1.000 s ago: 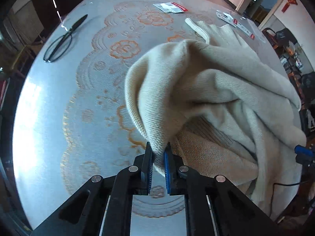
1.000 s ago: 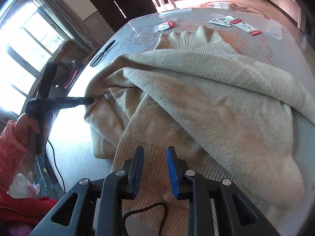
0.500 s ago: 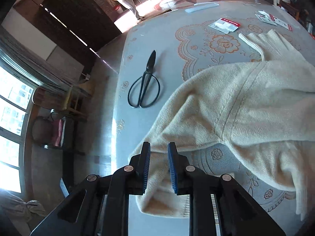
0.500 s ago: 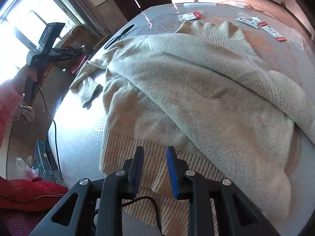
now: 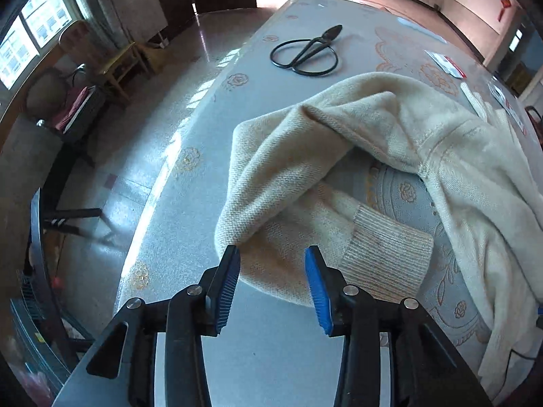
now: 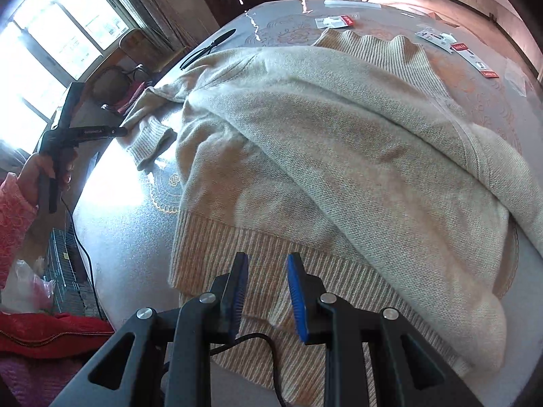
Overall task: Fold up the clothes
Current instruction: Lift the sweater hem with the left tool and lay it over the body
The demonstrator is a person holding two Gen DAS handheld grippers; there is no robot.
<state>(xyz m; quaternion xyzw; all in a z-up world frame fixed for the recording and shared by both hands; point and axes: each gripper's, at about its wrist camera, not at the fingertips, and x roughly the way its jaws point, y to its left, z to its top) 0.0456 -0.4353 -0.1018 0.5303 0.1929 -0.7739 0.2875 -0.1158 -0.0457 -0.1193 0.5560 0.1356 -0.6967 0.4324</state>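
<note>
Left wrist view shows the left gripper, whose jaws have just been opening and now stand apart over a ribbed cuff of the cream knit sweater on the floral tablecloth; farther off lies one pair of black scissors. Only the right wrist view shows the right gripper, its jaws parted and empty above the ribbed hem, and a hand.

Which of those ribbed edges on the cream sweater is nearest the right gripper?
The wide ribbed hem, right beneath the right gripper; the sleeve cuff and ribbed collar lie farther.
</note>
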